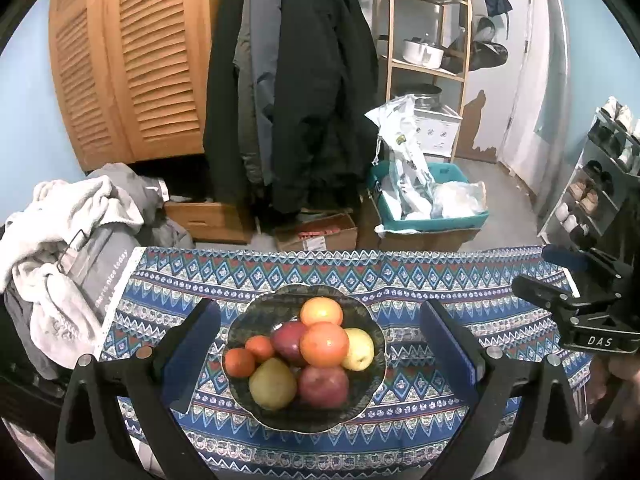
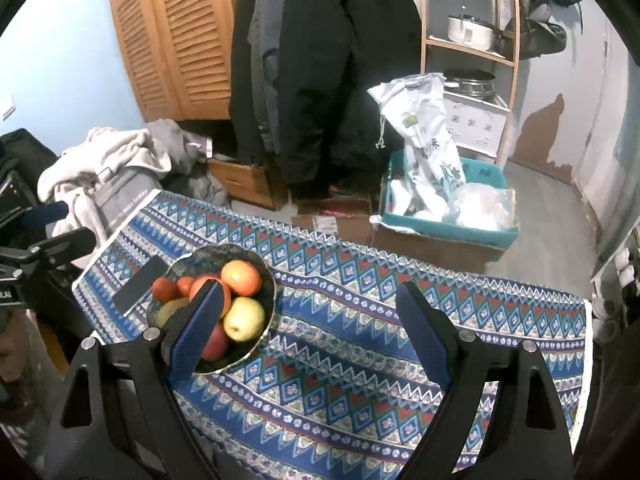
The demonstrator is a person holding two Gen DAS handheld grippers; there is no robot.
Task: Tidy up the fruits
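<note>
A dark patterned bowl (image 1: 360,404) full of fruit sits on the blue patterned tablecloth (image 1: 420,280). It holds oranges (image 1: 323,344), small tangerines (image 1: 239,362), red apples (image 1: 323,385), a yellow apple (image 1: 359,349) and a pear (image 1: 273,383). My left gripper (image 1: 318,344) is open, its fingers on either side of the bowl, above it. My right gripper (image 2: 312,332) is open and empty over the cloth to the right of the bowl (image 2: 269,280); its left finger (image 2: 196,332) overlaps the fruit. The right gripper's body shows at the left wrist view's right edge (image 1: 588,312).
A dark phone (image 2: 138,285) lies on the cloth left of the bowl. A pile of clothes (image 1: 64,248) lies left of the table. Beyond the far edge are hanging coats (image 1: 296,92), cardboard boxes, a teal bin (image 1: 432,208) and a wooden shelf (image 1: 428,60).
</note>
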